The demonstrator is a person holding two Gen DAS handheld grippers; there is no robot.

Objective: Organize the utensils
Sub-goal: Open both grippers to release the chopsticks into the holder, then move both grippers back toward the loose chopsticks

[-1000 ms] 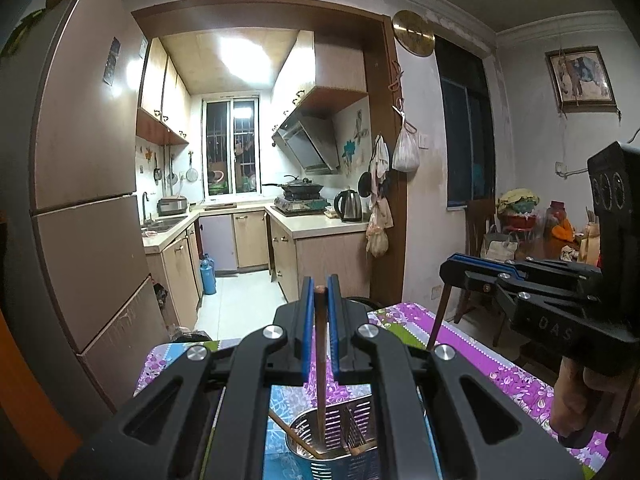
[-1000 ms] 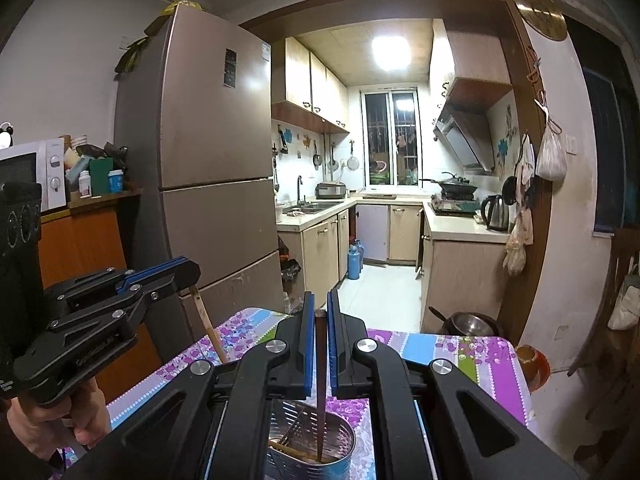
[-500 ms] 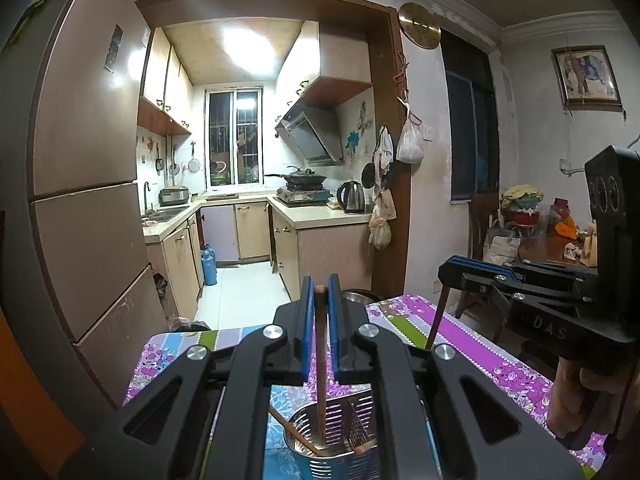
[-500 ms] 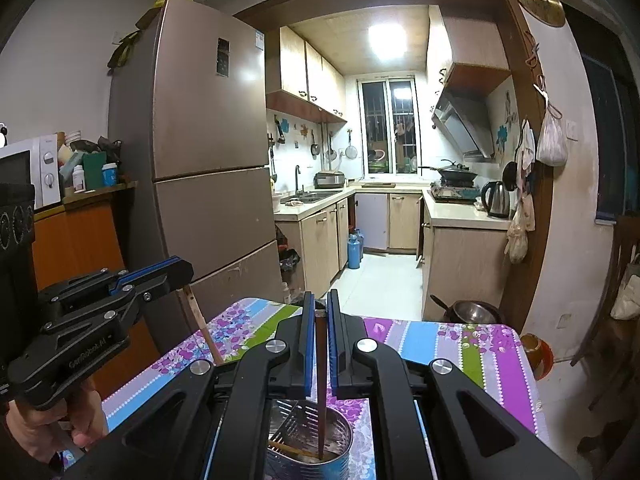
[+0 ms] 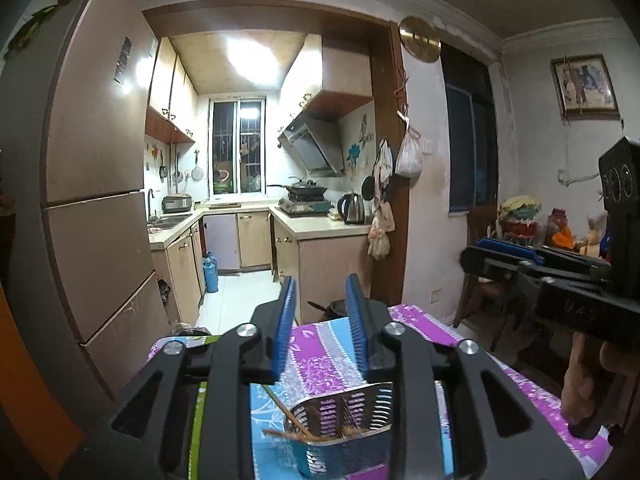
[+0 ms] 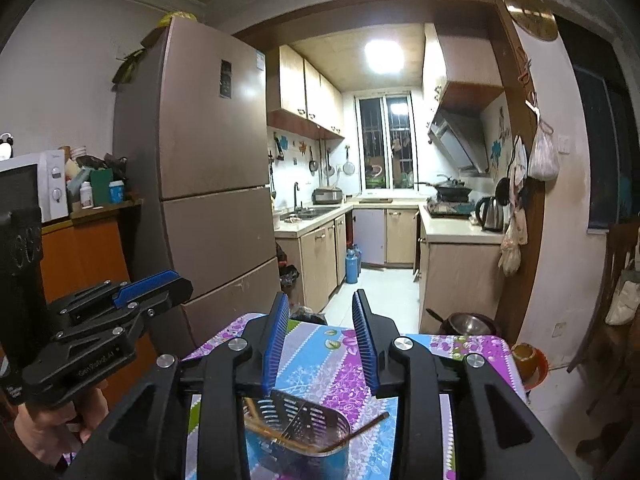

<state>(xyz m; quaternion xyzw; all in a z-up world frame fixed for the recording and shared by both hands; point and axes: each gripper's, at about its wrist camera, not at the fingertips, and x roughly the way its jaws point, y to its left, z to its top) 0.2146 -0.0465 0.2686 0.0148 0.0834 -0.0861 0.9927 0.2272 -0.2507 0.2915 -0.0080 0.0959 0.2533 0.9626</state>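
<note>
A perforated metal utensil holder (image 5: 344,424) stands on the floral tablecloth, just below and in front of both grippers; it also shows in the right wrist view (image 6: 298,428). Several wooden chopsticks (image 6: 352,436) lean inside it, and they show in the left wrist view (image 5: 290,420) too. My left gripper (image 5: 320,286) is open and empty above the holder. My right gripper (image 6: 320,300) is open and empty above it too. Each gripper shows in the other's view, the right (image 5: 480,250) and the left (image 6: 176,284).
The table with its purple and blue cloth (image 6: 460,356) ends ahead at the kitchen doorway. A tall fridge (image 6: 208,184) stands to the left. A wooden chair (image 5: 480,280) stands at the table's right side, and a pan (image 6: 466,324) sits on the floor past the far edge.
Both grippers were shut on upright chopsticks over the holder. Both have opened, and the chopsticks have dropped into the holder.
</note>
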